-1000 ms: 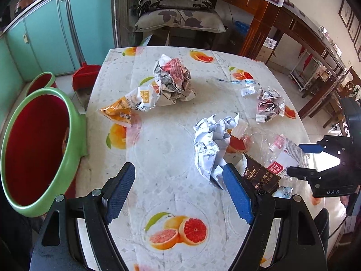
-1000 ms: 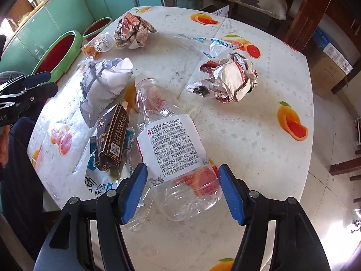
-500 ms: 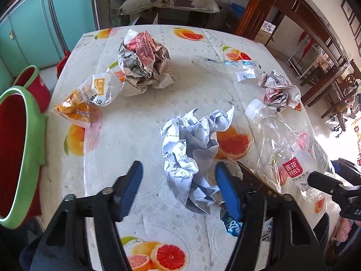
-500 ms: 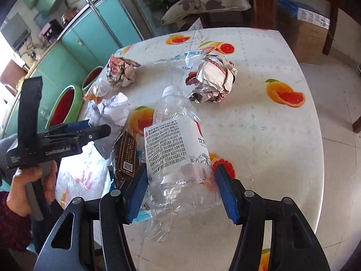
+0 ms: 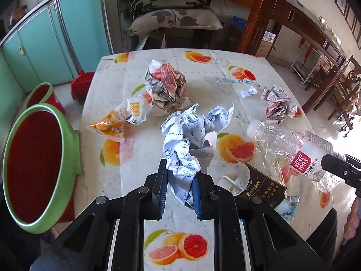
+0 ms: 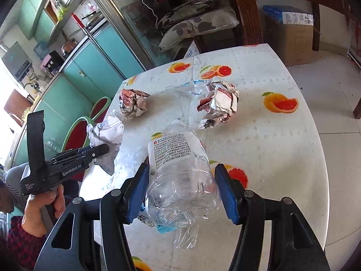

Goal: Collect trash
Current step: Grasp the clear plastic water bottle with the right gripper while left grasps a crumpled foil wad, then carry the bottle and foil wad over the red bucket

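Note:
My left gripper [image 5: 179, 190] is shut on a crumpled white paper [image 5: 191, 135], also seen in the right wrist view [image 6: 108, 131]. My right gripper [image 6: 182, 192] is shut on the base of a crushed clear plastic bottle [image 6: 178, 160] and holds it raised above the table; the bottle also shows in the left wrist view [image 5: 291, 144]. Loose on the fruit-print table [image 5: 108, 162] lie a large newspaper ball [image 5: 167, 85], an orange snack wrapper [image 5: 121, 119], a smaller newspaper ball [image 5: 278, 105], a dark cigarette pack [image 5: 261, 185] and a clear film wrapper [image 5: 234, 81].
A green bin with a red inside [image 5: 33, 164] stands at the table's left edge, a second one [image 5: 40, 92] behind it. A red dustpan [image 5: 81, 85] leans by teal cabinets. Cushions [image 5: 173, 18] lie beyond the far edge. A cardboard box [image 6: 293, 40] sits on the floor at right.
My left gripper closed on the crumpled white paper. My right gripper lifted the bottle off the table and tilted it up.

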The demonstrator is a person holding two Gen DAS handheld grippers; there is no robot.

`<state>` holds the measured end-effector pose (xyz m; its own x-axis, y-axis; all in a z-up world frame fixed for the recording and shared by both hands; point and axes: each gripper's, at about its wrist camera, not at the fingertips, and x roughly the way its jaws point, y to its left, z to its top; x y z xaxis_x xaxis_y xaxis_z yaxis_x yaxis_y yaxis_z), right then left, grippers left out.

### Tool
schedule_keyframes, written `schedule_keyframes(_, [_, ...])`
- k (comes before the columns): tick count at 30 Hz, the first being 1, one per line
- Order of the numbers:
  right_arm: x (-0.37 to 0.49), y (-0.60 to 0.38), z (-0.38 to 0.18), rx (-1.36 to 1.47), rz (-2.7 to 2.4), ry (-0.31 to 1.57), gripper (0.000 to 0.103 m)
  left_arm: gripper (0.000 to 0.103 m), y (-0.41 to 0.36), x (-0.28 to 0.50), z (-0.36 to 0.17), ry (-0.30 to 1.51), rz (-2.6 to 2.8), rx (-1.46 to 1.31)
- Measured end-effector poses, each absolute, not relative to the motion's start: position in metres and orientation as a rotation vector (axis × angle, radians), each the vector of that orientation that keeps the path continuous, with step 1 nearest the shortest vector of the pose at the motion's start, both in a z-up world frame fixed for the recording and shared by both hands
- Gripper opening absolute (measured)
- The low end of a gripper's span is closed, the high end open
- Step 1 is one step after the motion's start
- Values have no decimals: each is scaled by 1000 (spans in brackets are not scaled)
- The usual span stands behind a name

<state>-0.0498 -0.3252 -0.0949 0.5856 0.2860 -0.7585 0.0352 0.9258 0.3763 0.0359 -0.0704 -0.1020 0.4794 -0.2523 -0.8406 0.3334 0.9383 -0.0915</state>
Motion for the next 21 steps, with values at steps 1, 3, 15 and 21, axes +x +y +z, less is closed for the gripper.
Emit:
schedule_keyframes(1, [-50, -324, -91, 370, 147, 930, 58, 19, -67, 35, -99, 1001, -355, 84])
schedule_keyframes(3, [-49, -322, -85, 361, 145, 918, 58, 19, -61, 36, -94, 987, -349, 77])
schedule_keyframes(15, [-38, -291, -39, 333, 183, 830, 58, 19, -20, 37, -78, 936, -280, 81])
schedule_keyframes(21, [-22, -252, -24, 311, 255, 809, 58, 19, 8, 42, -74, 920, -232, 49])
